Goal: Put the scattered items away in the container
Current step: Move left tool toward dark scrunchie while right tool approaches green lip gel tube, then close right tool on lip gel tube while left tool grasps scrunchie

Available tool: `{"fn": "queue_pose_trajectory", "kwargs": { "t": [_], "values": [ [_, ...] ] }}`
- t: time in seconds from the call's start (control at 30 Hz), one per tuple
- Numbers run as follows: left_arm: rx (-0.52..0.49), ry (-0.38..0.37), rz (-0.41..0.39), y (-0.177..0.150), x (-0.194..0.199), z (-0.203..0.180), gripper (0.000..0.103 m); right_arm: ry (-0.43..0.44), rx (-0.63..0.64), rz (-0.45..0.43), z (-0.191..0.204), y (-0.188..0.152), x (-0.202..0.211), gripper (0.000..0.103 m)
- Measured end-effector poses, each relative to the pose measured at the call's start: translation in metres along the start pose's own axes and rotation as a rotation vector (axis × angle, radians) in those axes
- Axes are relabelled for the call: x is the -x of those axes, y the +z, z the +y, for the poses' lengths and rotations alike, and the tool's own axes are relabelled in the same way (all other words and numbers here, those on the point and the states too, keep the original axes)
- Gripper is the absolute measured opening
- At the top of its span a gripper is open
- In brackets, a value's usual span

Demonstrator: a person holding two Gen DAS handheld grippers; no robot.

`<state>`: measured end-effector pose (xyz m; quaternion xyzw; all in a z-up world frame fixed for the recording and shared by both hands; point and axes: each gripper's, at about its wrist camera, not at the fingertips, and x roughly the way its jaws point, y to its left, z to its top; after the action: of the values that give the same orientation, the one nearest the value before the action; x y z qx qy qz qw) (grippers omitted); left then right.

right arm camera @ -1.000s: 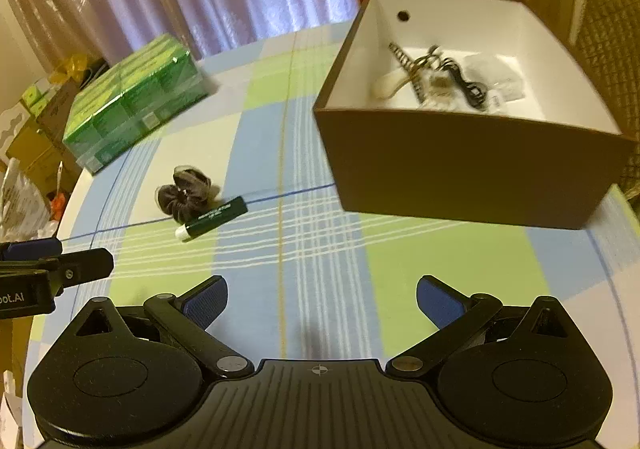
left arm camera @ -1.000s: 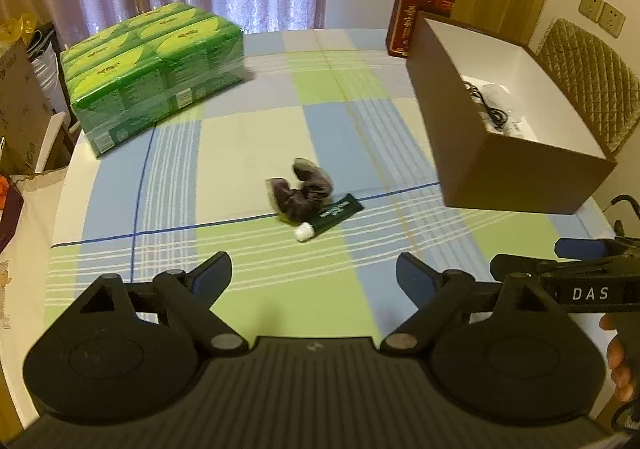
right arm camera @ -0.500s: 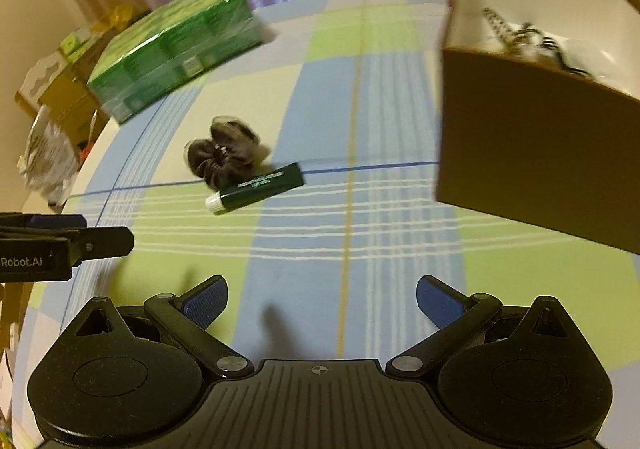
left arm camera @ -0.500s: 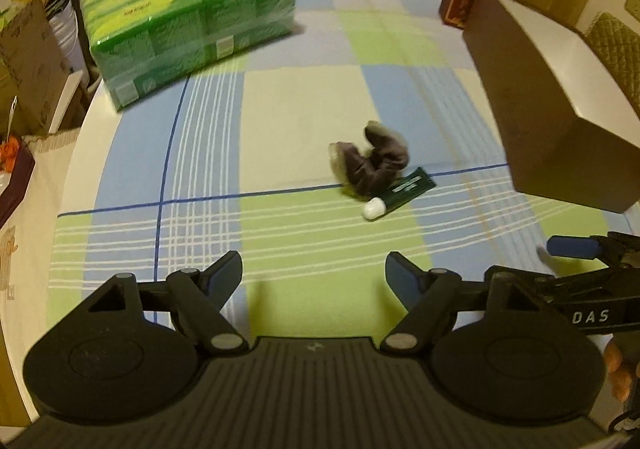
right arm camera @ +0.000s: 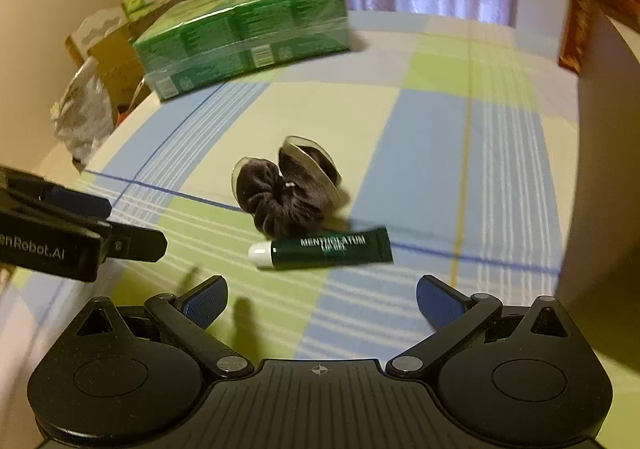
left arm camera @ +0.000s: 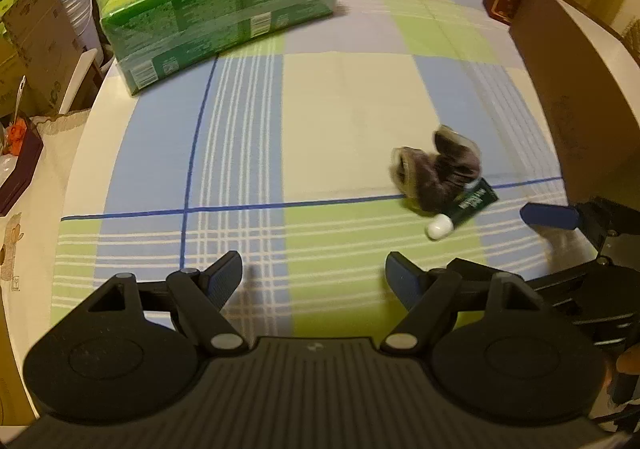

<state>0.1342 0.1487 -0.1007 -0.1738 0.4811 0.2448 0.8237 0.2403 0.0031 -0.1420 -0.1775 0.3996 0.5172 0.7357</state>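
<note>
Right gripper (right arm camera: 322,299) comes in low over the checked tablecloth (right arm camera: 420,153), jaws spread wide and empty. A second ago the brown cardboard box (right arm camera: 600,153) filled the right wrist view; now only its near wall is left at the right edge. The dark green Mentholatum lip balm tube (right arm camera: 320,249) has jumped to centre frame, lying flat just ahead of the open fingers, white cap pointing frame-left. Touching it from behind sits the dark brown scrunchie (right arm camera: 286,189), bunched up.

Left gripper (left arm camera: 314,273) has dropped closer too, jaws also apart with nothing between them. In the left wrist view the tube and scrunchie have slid from centre to the right of the frame, so this gripper points at bare cloth beside them. The green multipack of tissues (left arm camera: 216,5) looms larger at upper left.

My read: the right side is lining up for the lip balm, and both loose items remain outside the box. The scrunchie crowding the tube could get nudged or pinched along with it.
</note>
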Motion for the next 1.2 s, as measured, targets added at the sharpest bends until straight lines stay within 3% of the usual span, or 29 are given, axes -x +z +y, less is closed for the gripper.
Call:
{"fn": "queue_pose_trajectory", "kwargs": {
  "t": [0.3, 0.37, 0.67, 0.87, 0.97, 1.2],
  "values": [
    [0.006, 0.007, 0.022, 0.011, -0.023, 0.007, 0.076, -0.049, 0.116, -0.024, 0.01, 0.007, -0.02, 0.103],
    [0.007, 0.008, 0.025, 0.012, -0.025, 0.007, 0.076, -0.047, 0.142, -0.043, 0.013, 0.006, -0.018, 0.086],
    [-0.015, -0.025, 0.031, 0.01, -0.024, -0.002, 0.076, -0.06, 0.13, 0.009, 0.009, -0.01, 0.004, 0.086],
    [-0.068, -0.104, 0.005, 0.012, -0.013, -0.02, 0.076, -0.086, 0.084, 0.052, -0.005, -0.042, 0.042, 0.086],
    [-0.09, -0.133, -0.026, 0.017, -0.009, -0.033, 0.082, -0.136, 0.041, 0.072, -0.019, -0.059, 0.06, 0.086],
    [-0.079, -0.17, -0.046, 0.039, -0.021, -0.054, 0.083, -0.264, -0.109, 0.071, -0.063, -0.079, 0.09, 0.086]
  ]
}}
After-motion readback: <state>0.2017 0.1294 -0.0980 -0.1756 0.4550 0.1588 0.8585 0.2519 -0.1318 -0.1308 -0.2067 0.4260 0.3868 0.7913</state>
